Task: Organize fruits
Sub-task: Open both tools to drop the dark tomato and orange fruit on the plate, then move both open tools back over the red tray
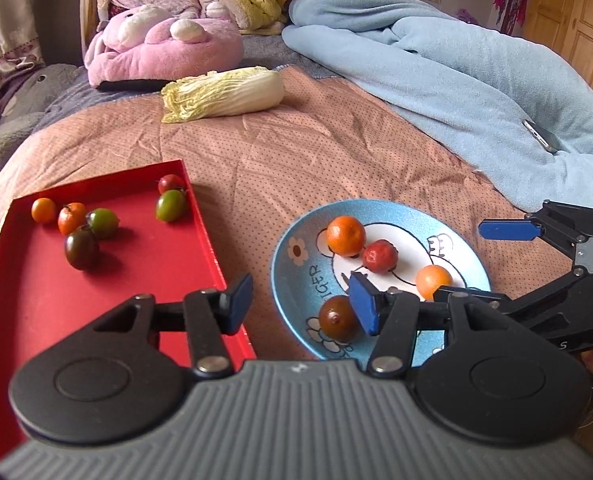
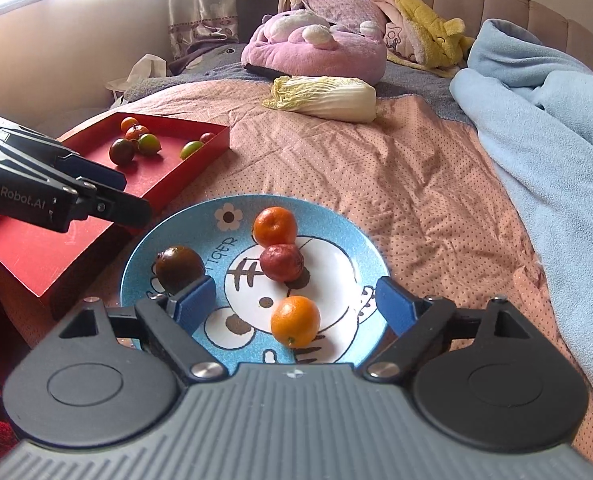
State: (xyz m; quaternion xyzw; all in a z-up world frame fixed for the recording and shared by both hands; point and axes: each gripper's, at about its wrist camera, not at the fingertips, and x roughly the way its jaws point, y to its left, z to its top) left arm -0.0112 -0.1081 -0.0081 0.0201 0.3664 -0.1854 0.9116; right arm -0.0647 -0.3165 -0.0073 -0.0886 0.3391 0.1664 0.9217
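Your left hand-held gripper point(image 1: 300, 304) hangs released and empty, its jaws spread over the gap between the red tray point(image 1: 144, 276) on the left and the blue plate point(image 1: 292, 280) on the right, both resting on the bed point(image 1: 316, 152). Your right hand-held gripper point(image 2: 296, 300) is also released and holding nothing, its jaws wide apart over the near part of the plate, with a small orange point(image 2: 295, 321) lying between them. Farther along the plate sit a red fruit point(image 2: 281, 263), another orange point(image 2: 275, 226) and, to the left, a dark tomato point(image 2: 179, 267); six small tomatoes lie in the tray, and a cabbage point(image 1: 222, 94) lies at the far end of the bed.
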